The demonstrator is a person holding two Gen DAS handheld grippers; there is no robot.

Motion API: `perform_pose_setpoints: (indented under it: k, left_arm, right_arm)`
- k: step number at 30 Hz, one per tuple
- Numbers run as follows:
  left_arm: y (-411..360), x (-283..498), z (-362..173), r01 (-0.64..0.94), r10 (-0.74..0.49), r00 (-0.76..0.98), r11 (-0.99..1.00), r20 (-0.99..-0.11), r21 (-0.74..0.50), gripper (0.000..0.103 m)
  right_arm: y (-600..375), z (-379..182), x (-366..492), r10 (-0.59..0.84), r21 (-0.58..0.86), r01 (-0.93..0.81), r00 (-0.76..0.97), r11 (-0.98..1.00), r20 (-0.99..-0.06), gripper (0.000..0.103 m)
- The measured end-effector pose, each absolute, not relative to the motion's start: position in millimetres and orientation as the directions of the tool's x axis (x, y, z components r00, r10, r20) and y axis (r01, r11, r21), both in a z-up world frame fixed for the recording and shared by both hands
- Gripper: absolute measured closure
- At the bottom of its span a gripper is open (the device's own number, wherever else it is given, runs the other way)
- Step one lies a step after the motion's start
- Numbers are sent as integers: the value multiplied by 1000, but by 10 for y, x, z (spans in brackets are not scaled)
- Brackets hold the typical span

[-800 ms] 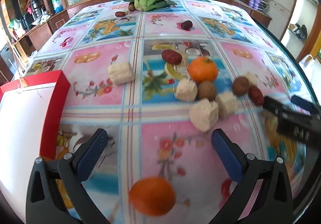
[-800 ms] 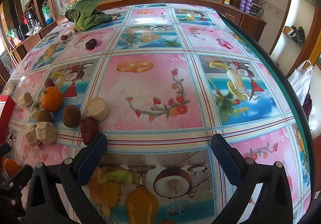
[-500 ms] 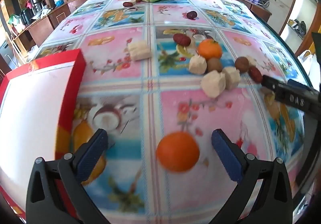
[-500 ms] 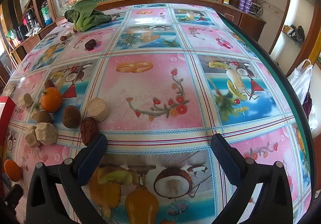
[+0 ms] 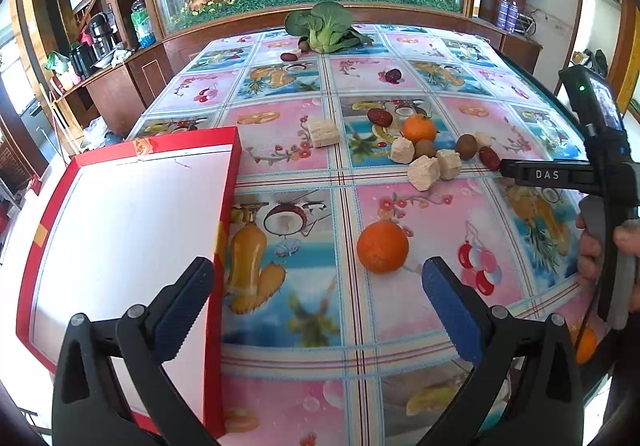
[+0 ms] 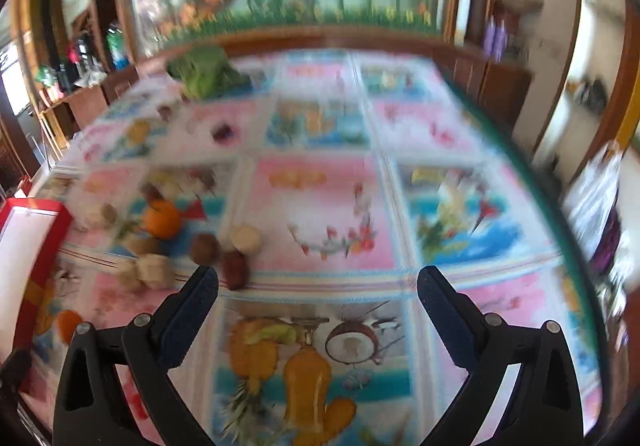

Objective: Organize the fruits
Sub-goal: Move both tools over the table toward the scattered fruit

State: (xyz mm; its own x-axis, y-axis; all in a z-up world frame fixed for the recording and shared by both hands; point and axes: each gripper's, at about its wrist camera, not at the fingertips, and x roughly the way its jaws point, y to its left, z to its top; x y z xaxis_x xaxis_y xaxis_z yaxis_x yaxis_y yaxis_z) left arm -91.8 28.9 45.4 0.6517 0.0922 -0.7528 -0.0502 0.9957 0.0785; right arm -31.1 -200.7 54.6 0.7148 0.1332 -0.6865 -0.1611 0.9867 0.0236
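Observation:
An orange (image 5: 382, 246) lies alone on the fruit-print tablecloth, just ahead of my open left gripper (image 5: 316, 282) and nearer its right finger. Farther back sits a cluster: a second orange (image 5: 419, 128), two kiwis (image 5: 466, 146), red dates (image 5: 489, 158) and several beige cubes (image 5: 424, 173). A red-rimmed white tray (image 5: 230, 182) lies at the left. The right gripper (image 6: 318, 286) is open and empty above the cloth; its view is blurred, with a date (image 6: 234, 270) just beyond its left finger. From the left wrist view, the right gripper's finger (image 5: 548, 175) reaches toward the dates.
A green leafy vegetable (image 5: 326, 28) and a few dates lie at the table's far end, in front of a glass aquarium. A wooden sideboard with bottles runs along the left. The table's right edge drops off beside a person's hand (image 5: 600, 246).
The left gripper has pulled back and risen, so the lone orange went from under the jaws to ahead of them and more tray shows. The right gripper's view has tilted up and blurred.

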Motion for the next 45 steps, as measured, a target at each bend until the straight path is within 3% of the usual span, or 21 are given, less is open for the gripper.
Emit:
perform_pose_setpoints:
  k: [3,6,8,12,35,45]
  left_arm:
    - [269,-972,532,-56,133,647,990,-751,127,0]
    - [289,-1051,646,-70,165,652,985,-740,158,0]
    - [310,-1108,717,-83,174,663,984,-729,159,0]
    - [313,-1197,779,-88,179,682,983,-709,163,0]
    - [250,-1355,943,-78,210,708,972,-674,221,0]
    - [225,-1289,827,-62,201,683,974,-702,219,0]
  right_arm:
    - [-1912,937,-767,199,14,-231,802,973,-563,0]
    - [-1908,1175,-1278,352,106,-338,852,935,-388,0]
    - [-1874,1124,-1431,426,182,-386,834,905,-350,0]
    - [-1718,1024,-1381,425,184,-384,789,905,-443,1]
    - [-1877,994,-1433,383,174,-343,790,923,-479,0]
    - [-2140,732,-1575,371,138,-357,746,924,-554,1]
